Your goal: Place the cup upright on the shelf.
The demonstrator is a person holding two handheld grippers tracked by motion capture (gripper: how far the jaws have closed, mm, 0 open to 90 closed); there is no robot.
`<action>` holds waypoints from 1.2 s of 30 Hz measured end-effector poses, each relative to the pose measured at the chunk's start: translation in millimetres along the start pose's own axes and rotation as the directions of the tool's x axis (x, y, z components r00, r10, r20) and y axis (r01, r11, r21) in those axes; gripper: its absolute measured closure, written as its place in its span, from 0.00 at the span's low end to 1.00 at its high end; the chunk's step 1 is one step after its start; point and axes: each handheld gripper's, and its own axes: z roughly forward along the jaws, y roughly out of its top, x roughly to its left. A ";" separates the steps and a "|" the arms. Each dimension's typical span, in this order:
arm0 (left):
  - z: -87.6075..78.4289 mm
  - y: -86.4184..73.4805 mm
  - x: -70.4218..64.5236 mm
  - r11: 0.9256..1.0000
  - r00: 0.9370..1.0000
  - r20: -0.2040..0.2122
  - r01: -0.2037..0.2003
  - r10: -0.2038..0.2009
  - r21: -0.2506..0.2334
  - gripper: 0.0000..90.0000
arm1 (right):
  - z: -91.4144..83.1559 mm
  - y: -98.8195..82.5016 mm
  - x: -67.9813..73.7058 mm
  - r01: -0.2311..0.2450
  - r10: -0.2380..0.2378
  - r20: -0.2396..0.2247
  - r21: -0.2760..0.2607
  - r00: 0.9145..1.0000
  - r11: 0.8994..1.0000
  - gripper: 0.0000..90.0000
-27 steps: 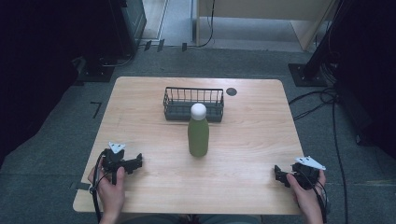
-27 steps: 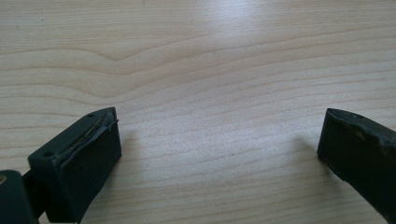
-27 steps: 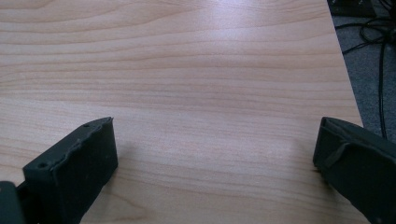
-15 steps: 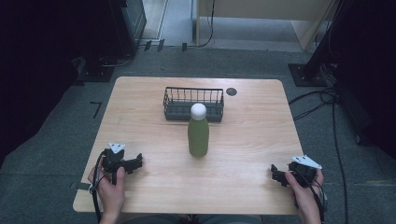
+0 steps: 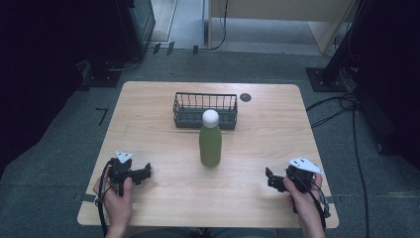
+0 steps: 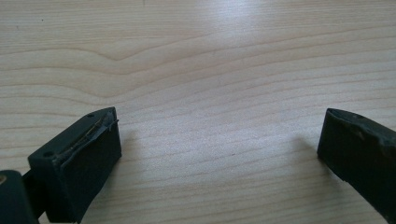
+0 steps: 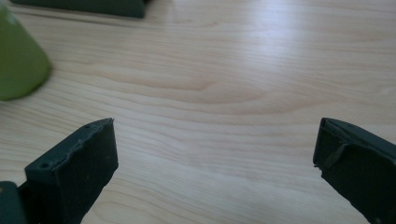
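High view: green bottle [image 5: 210, 144] upright mid-tabletop [image 5: 148, 104], near wire basket [image 5: 205, 110] | left gripper [image 5: 140, 173] near front-left corner, fingers apart, empty | right gripper [image 5: 271, 180] near front-right corner, fingers apart, empty

**Around the worktop**

We see a light wooden worktop [image 5: 148, 109] with rounded corners and a plain grain; in the two gripper views its surface carries a soft glare. Near its far edge, to the right of middle, we see a small dark round spot [image 5: 245, 97] set in the wood. Grey carpet [image 5: 64, 144] lies under and around the worktop, with a short black angle mark [image 5: 102, 113] on it at the left. Black cables [image 5: 341, 106] trail over the carpet at the right, near a dark stand foot [image 5: 324, 79]. Beyond the far edge we see a pale wooden panel [image 5: 277, 20] and a dark cabinet [image 5: 136, 22].
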 end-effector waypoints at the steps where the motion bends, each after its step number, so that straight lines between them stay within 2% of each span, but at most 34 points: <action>1: 0.0 0.0 0.0 1.000 1.000 0.000 0.000 0.000 0.000 0.00 | 0.0 0.0 0.0 0.000 0.000 0.000 0.000 1.000 1.000 0.00; 3: 0.1 0.0 -0.1 1.000 1.000 0.000 0.002 -0.002 -0.001 0.00 | 1.7 3.8 7.8 0.011 -0.011 -0.023 -0.005 1.000 1.000 0.00; 4: 0.0 0.0 0.0 1.000 1.000 0.000 0.000 0.000 0.000 0.00 | 3.7 7.4 16.3 0.022 -0.022 -0.043 -0.006 0.999 1.000 0.00; 6: 0.0 0.0 -0.1 1.000 1.000 0.000 0.001 -0.001 0.000 0.00 | 4.6 9.1 20.7 0.032 -0.033 -0.050 -0.010 0.998 0.999 0.00; 7: 0.1 0.0 -0.1 1.000 1.000 0.000 0.002 -0.002 -0.002 0.00 | 6.4 12.6 29.6 0.044 -0.045 -0.070 -0.018 0.997 0.999 0.00; 8: 0.1 0.0 -0.1 1.000 1.000 0.000 0.002 -0.002 -0.002 0.00 | 6.4 12.6 29.6 0.044 -0.045 -0.070 -0.018 0.997 0.999 0.00; 12: 0.0 0.0 0.0 1.000 1.000 0.000 0.000 0.000 0.000 0.00 | 12.0 19.6 50.0 0.062 -0.067 -0.113 -0.042 0.991 0.997 0.00; 15: 0.1 0.0 -0.2 1.000 1.000 0.000 0.003 -0.003 -0.002 0.00 | 14.1 21.2 58.1 0.070 -0.076 -0.129 -0.049 0.989 0.996 0.00; 16: 0.1 0.0 -0.2 1.000 1.000 0.000 0.003 -0.003 -0.002 0.00 | 15.9 23.7 66.1 0.075 -0.082 -0.153 -0.049 0.985 0.996 0.00; 17: 0.1 0.0 -0.1 1.000 1.000 0.000 0.002 -0.002 -0.002 0.00 | 15.9 23.7 66.1 0.075 -0.082 -0.153 -0.049 0.985 0.996 0.00; 18: 0.1 0.0 -0.1 1.000 1.000 0.000 0.002 -0.002 -0.002 0.00 | 17.1 26.0 73.8 0.077 -0.086 -0.172 -0.058 0.981 0.995 0.00; 22: 0.1 0.0 -0.1 1.000 1.000 0.000 0.002 -0.002 -0.002 0.00 | 18.8 30.4 84.9 0.080 -0.093 -0.200 -0.070 0.975 0.994 0.00; 24: 0.1 0.0 -0.1 1.000 1.000 0.000 0.002 -0.002 -0.002 0.00 | 20.5 34.9 96.0 0.083 -0.099 -0.232 -0.077 0.968 0.994 0.01; 27: 0.1 0.0 -0.1 1.000 1.000 0.000 0.002 -0.002 -0.002 0.00 | 21.8 37.6 104.3 0.097 -0.114 -0.245 -0.079 0.963 0.992 0.01; 28: 0.1 0.0 -0.1 1.000 1.000 0.000 0.002 -0.002 -0.002 0.00 | 23.1 39.8 112.8 0.114 -0.131 -0.263 -0.081 0.956 0.990 0.01; 30: 0.1 0.0 -0.1 1.000 1.000 0.000 0.002 -0.002 -0.001 0.00 | 24.7 42.0 120.9 0.124 -0.143 -0.273 -0.083 0.951 0.989 0.01; 35: 0.0 0.0 0.0 1.000 1.000 0.000 0.000 0.000 -0.001 0.00 | 27.9 47.7 135.1 0.123 -0.147 -0.295 -0.098 0.944 0.988 0.01; 36: 0.1 0.0 -0.1 1.000 1.000 0.000 0.002 -0.002 -0.002 0.00 | 29.0 50.9 141.1 0.123 -0.151 -0.314 -0.108 0.937 0.987 0.00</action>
